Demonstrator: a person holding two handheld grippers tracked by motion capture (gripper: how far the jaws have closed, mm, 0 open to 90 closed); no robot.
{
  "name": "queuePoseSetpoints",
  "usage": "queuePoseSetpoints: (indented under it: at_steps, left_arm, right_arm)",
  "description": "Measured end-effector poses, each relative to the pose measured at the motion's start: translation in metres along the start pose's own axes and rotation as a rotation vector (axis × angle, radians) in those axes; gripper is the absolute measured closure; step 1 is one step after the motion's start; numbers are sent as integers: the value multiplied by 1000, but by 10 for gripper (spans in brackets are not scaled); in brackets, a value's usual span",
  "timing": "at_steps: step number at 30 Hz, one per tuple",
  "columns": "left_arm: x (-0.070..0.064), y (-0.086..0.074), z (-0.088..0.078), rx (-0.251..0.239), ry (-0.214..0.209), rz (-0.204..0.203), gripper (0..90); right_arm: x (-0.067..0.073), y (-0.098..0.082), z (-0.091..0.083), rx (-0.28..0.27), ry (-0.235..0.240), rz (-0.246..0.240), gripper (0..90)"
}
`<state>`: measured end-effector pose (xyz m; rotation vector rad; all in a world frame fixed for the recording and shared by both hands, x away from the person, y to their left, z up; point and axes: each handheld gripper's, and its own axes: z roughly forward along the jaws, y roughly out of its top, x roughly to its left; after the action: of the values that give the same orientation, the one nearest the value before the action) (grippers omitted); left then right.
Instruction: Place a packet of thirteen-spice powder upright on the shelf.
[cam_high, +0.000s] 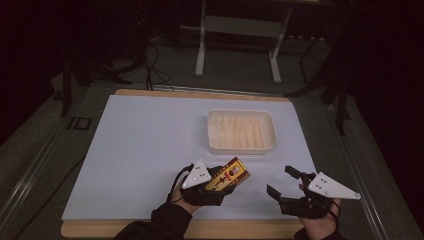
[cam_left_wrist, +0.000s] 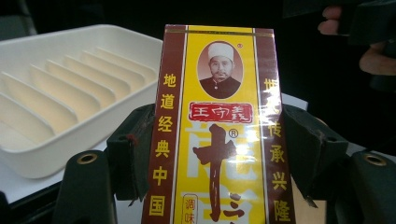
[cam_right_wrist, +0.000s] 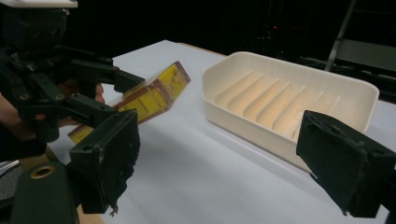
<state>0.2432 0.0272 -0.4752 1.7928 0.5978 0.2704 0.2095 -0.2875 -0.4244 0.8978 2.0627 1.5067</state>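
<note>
My left hand-held gripper (cam_high: 227, 176) squeezes the long sides of the yellow box (cam_high: 229, 176), which looks light, stiff and a bit slippery, near the desk's (cam_high: 140, 150) six o'clock edge, below the white tray (cam_high: 242, 131), while my right hand-held gripper (cam_high: 282, 182) waits wide open at the box's three o'clock.

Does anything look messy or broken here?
Nothing is spilled or broken. The yellow and brown box is clamped in the left hand-held gripper and tilts up off the table, which is just how it is held. The white ribbed tray sits straight and empty. The right hand-held gripper is open with nothing in it.
</note>
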Motion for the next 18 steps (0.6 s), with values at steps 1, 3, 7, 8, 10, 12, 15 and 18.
queuePoseSetpoints:
  at_steps: [1,3,7,8,10,12,15,18]
  left_arm:
    - [1,-1,0,-8,-7,-12,330]
    - [1,-2,-2,-21,2,-10,331]
    - [1,-2,-3,-51,6,-25,330]
    - [1,-2,-4,-56,17,-24,330]
    - [1,-3,-3,-56,26,-23,330]
    - [1,-4,-2,-60,29,-33,330]
    - [1,-5,-1,-79,30,-48,330]
    - [1,-6,-2,-106,27,-54,330]
  right_arm:
    - [1,2,1,0,4,0,134]
    - [3,6,2,4,5,-6,135]
    - [5,15,5,6,15,-18,143]
    - [6,17,6,4,20,-19,143]
    - [7,21,8,3,27,-17,153]
    - [9,24,10,3,26,-26,155]
    - [13,28,14,12,31,-10,144]
    - [15,32,18,20,41,42,119]
